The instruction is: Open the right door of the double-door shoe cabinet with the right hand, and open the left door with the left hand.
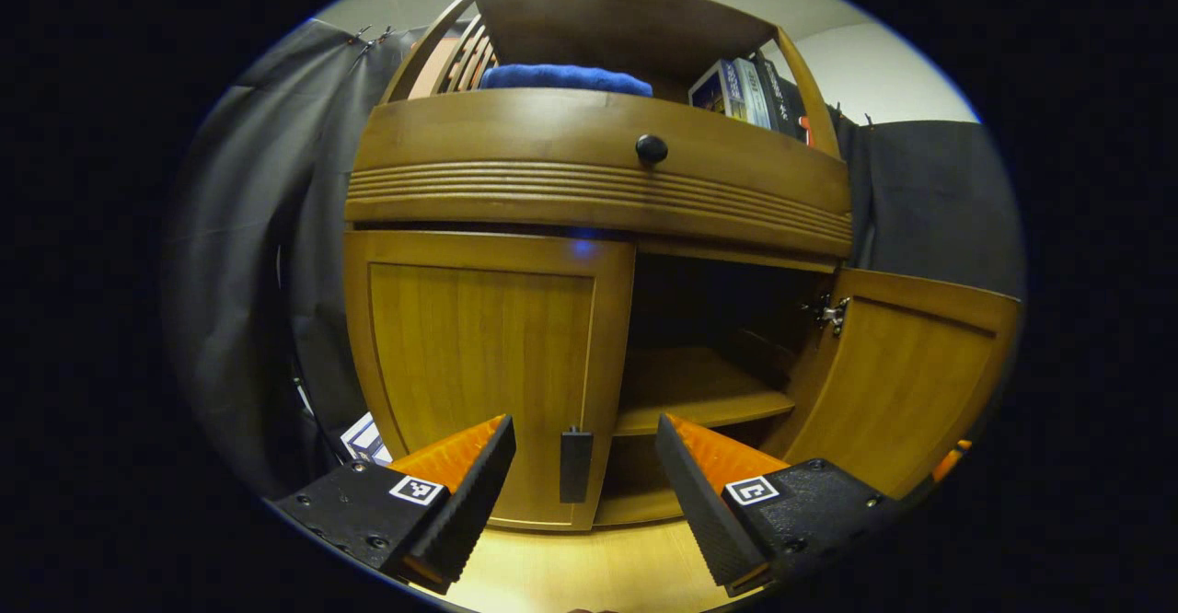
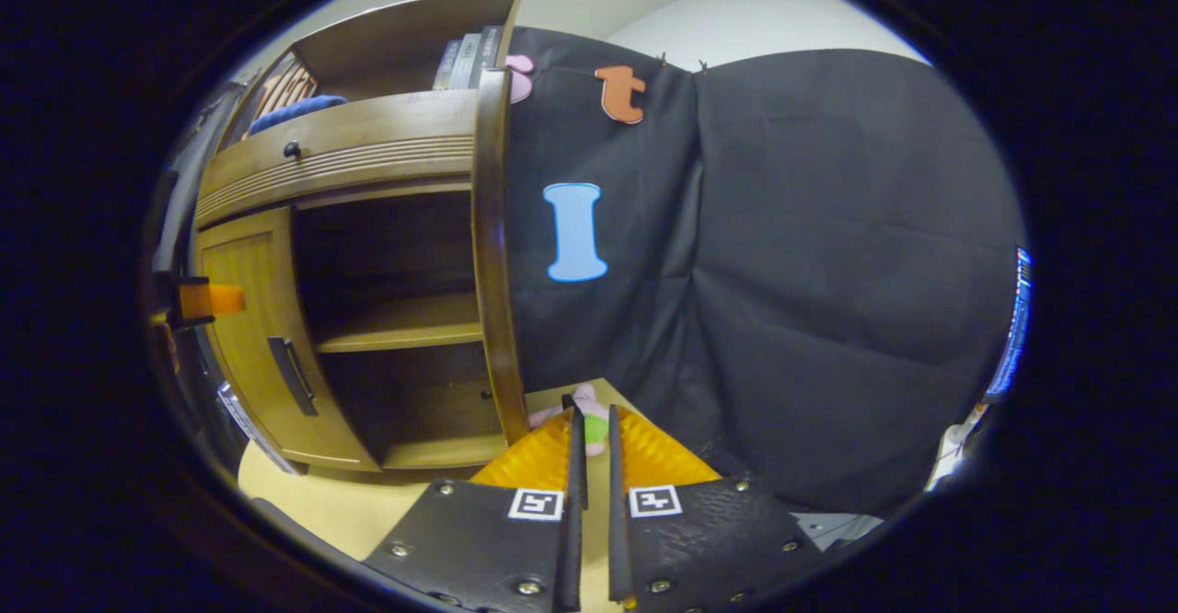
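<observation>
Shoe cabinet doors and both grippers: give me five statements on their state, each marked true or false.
1. The right door is swung open. True.
2. The left door is open too. False: it sits closed against the cabinet.
3. The left gripper is open, with the left door's handle between its fingers, not yet pinched. True.
4. The right gripper is wide open. False: its fingers are nearly together.
5. The upper drawer is missing its knob. False: a dark round knob sits on it.
</observation>
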`<state>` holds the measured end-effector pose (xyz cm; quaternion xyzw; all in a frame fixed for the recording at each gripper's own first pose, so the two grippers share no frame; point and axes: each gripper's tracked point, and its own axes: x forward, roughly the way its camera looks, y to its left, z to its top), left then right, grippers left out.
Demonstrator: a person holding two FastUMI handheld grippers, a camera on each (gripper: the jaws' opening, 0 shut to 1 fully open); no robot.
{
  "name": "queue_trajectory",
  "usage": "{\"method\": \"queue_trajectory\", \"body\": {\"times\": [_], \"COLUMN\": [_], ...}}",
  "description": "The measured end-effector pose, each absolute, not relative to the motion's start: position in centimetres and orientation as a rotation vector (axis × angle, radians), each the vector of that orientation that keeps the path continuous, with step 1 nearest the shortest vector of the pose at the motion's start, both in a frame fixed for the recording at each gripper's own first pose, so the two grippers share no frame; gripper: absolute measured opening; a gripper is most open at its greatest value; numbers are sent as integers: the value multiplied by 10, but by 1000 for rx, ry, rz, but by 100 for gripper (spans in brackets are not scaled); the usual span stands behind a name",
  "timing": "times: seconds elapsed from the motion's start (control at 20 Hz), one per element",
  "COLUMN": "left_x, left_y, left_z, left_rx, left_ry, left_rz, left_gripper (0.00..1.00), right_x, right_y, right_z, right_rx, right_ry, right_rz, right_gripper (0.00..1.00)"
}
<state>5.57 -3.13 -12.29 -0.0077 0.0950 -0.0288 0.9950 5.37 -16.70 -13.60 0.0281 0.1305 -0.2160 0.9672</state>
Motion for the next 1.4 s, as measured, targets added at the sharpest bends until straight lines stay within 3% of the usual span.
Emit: {"method": "queue_trajectory", "body": {"times": [0.1, 0.15, 0.45, 1.0, 1.05, 1.4], "left_x": [67, 74, 112, 141, 141, 135], "left_y": [-28, -28, -20, -23, -23, -22], "left_z": [-137, -142, -176, -212, -210, -208], "left_rx": [4, 13, 47, 24, 27, 9], "left_ry": [210, 214, 245, 290, 292, 288], "left_rz": [-34, -28, 6, 6, 8, 0], "left_gripper": [92, 94, 82, 45, 37, 34], "right_x": [48, 45, 32, -2, -2, -3], "right_y": [-177, -178, -189, -202, -200, -183], "right_z": [-137, -136, -127, -115, -116, -116], "right_rx": [58, 67, 48, 12, 10, 13], "right_ry": [261, 257, 258, 269, 270, 268], "right_rz": [-470, -469, -510, -596, -596, -556], "right_gripper": [12, 12, 12, 12, 12, 12]}}
